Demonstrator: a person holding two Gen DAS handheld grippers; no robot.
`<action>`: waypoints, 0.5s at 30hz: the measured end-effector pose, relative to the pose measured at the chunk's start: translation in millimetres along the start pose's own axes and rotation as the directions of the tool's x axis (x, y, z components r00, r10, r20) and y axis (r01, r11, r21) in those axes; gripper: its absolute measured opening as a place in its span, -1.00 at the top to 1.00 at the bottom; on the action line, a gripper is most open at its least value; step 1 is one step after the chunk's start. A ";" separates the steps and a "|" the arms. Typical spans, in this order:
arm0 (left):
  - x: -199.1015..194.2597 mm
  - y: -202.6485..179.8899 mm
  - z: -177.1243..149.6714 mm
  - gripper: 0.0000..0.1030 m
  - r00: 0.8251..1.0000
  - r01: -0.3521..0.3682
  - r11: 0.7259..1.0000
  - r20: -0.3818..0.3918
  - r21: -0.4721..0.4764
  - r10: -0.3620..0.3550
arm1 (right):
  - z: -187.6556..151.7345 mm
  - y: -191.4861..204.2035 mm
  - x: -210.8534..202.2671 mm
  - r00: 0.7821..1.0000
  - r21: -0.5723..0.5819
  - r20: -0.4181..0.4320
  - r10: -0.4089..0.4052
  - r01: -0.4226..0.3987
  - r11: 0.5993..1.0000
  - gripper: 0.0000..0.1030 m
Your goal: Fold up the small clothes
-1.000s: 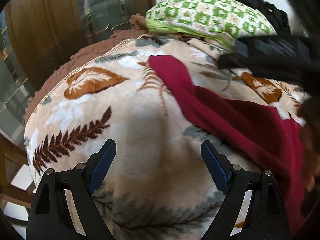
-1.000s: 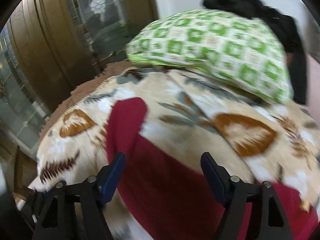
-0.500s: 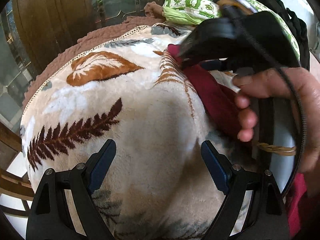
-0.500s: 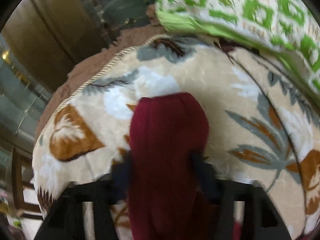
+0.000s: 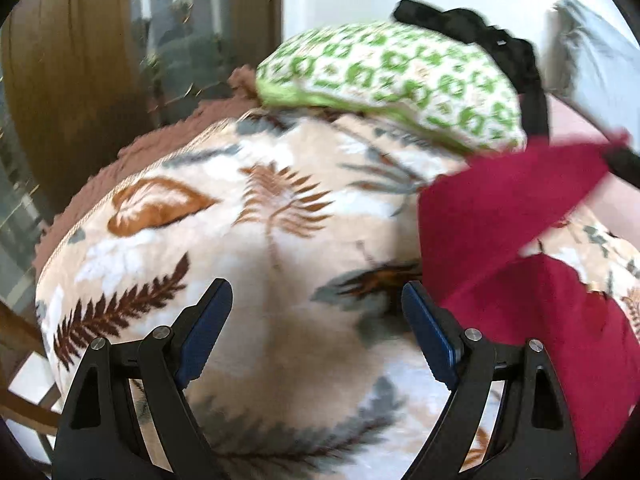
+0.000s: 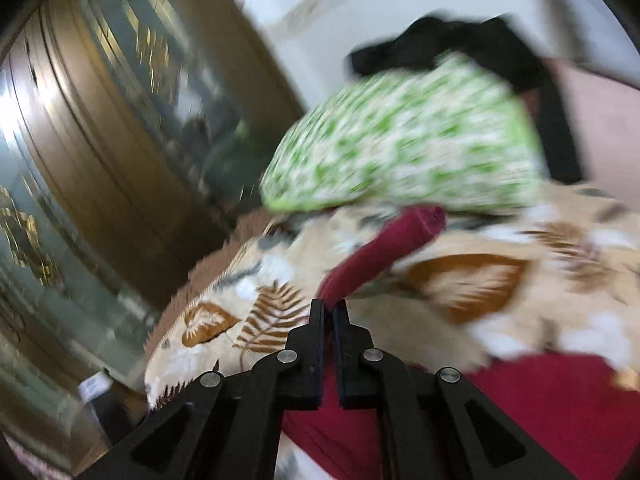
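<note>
A dark red garment (image 5: 516,312) lies on the right side of a leaf-patterned blanket (image 5: 248,248). In the left wrist view one sleeve (image 5: 520,188) is lifted and stretched up to the right, where my right gripper (image 5: 618,158) pinches its end. In the right wrist view my right gripper (image 6: 329,308) is shut on that red sleeve (image 6: 384,256), whose cuff sticks out past the fingertips. My left gripper (image 5: 316,308) hovers open above the blanket, left of the garment, holding nothing.
A green-and-white patterned pillow (image 5: 392,80) lies at the far end of the blanket, with black clothing (image 5: 496,48) draped behind it. A wooden door with glass (image 5: 100,60) stands to the left. The blanket's left edge (image 5: 52,256) drops off over a chair.
The right gripper closed on the red sleeve and carried it up and to the right, off the blanket. The hand that blocked the left wrist view has moved away to the right.
</note>
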State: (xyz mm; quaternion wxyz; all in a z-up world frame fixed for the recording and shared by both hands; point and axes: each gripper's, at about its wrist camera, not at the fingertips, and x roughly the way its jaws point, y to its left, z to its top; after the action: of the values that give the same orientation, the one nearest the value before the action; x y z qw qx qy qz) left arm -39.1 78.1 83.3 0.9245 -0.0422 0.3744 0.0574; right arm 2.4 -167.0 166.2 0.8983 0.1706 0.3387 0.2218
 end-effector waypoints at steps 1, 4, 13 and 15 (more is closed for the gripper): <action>-2.1 -4.3 -0.7 -0.69 1.000 0.005 1.000 0.004 0.008 -0.005 | -3.7 -14.4 -24.3 0.999 0.019 0.028 -0.031 0.031 0.999 0.94; -2.4 -13.3 -3.5 -0.69 1.000 0.010 1.000 -0.006 0.017 -0.010 | -23.6 -62.3 -71.6 0.993 0.117 0.031 -0.115 0.110 0.987 0.94; -16.4 -56.9 -12.8 -0.69 0.992 0.125 0.986 0.000 0.115 -0.125 | -110.5 -146.6 -105.9 0.927 0.155 -0.132 -0.350 0.368 0.917 0.94; -17.4 -68.9 -17.7 -0.69 0.984 0.180 0.973 -0.029 0.143 -0.177 | -130.7 -157.7 -107.0 0.921 0.176 -0.176 -0.348 0.377 0.909 0.94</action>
State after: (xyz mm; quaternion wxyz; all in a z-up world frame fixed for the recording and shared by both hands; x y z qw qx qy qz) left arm -54.2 6.5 85.2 0.9236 -0.0089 0.3795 -0.0536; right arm -114.3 -334.6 58.1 0.8751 0.1806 0.4482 0.0260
